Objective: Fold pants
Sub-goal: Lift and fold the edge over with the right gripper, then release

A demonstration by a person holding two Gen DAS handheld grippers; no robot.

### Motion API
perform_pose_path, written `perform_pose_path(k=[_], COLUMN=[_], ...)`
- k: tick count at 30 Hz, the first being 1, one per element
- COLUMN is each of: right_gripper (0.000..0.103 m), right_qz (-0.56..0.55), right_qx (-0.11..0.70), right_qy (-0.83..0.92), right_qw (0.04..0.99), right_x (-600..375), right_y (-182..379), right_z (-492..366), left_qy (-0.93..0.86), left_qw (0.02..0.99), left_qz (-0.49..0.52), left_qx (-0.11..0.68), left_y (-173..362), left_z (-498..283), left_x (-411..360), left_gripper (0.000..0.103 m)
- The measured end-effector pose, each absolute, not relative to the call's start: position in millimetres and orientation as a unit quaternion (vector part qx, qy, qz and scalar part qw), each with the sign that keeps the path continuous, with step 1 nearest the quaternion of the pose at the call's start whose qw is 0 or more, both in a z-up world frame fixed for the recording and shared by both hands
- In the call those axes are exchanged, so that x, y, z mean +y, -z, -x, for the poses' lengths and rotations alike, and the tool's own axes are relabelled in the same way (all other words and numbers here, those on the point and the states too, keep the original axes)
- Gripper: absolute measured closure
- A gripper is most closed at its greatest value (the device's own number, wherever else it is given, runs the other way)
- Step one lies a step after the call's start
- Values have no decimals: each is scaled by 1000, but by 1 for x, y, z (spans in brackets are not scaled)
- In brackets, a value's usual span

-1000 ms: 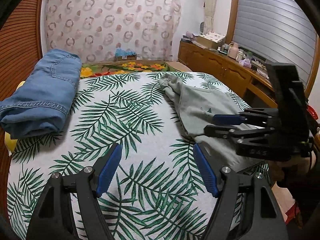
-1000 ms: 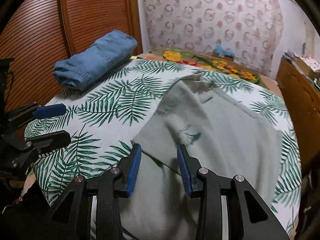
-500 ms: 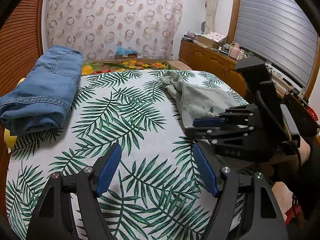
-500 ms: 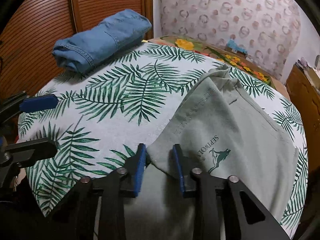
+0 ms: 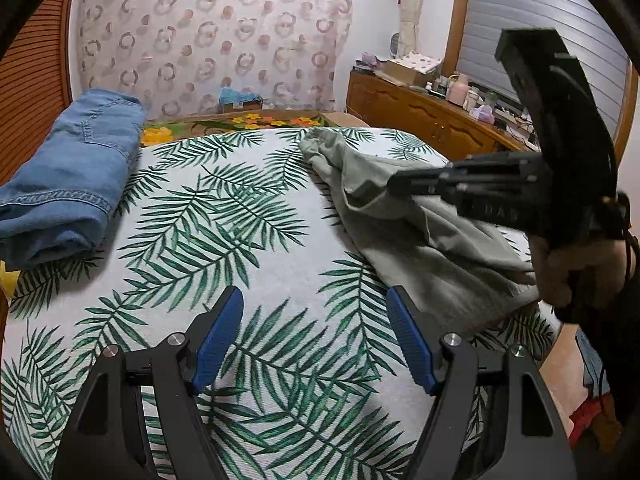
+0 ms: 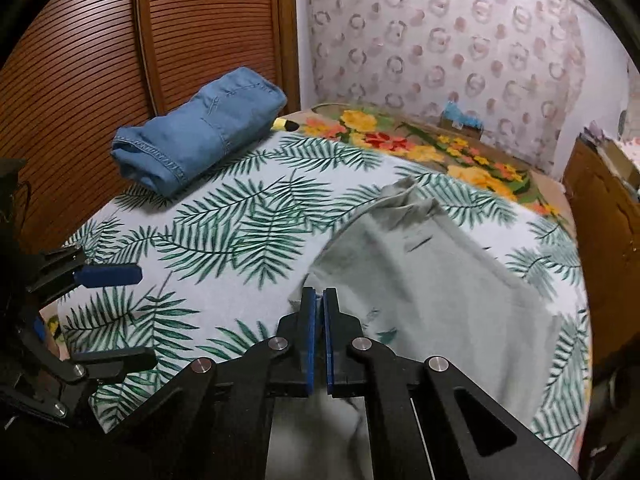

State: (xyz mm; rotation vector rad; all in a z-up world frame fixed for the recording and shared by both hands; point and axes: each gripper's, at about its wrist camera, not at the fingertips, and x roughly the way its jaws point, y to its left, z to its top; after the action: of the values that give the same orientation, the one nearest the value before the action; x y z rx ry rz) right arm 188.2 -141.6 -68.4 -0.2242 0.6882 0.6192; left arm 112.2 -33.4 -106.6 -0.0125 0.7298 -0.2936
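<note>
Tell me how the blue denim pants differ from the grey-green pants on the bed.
The denim pants are blue; the grey-green pants are pale and bear a small printed logo.
The denim pants lie folded in a compact bundle; the grey-green pants are spread loose and rumpled.
The denim pants lie untouched by the wooden doors; the grey-green pants have an edge pinched in the right gripper.
Both rest on the palm-leaf sheet.

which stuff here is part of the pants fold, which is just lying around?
In the job: grey-green pants; right gripper, shut on their edge; left gripper, open over the leaf-print sheet.

Lying about: folded jeans; dresser clutter.
</note>
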Motion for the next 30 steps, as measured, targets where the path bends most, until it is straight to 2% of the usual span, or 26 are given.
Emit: perform_pose_path(k=[16, 30], right_gripper=[100, 101], right_qz=[131, 150], right_qx=[312, 307], right_qy=[-189, -117], right_qw=[922, 932], right_x=[-188, -183], right_y=[38, 44], right_z=[-209, -235], left_qy=[151, 154], left_qw=[922, 921], left_qz=[1, -1], left_qx=[357, 358], left_y=[110, 111], left_z=[-112, -112], left_x=[-41, -42], left_gripper=[28, 28])
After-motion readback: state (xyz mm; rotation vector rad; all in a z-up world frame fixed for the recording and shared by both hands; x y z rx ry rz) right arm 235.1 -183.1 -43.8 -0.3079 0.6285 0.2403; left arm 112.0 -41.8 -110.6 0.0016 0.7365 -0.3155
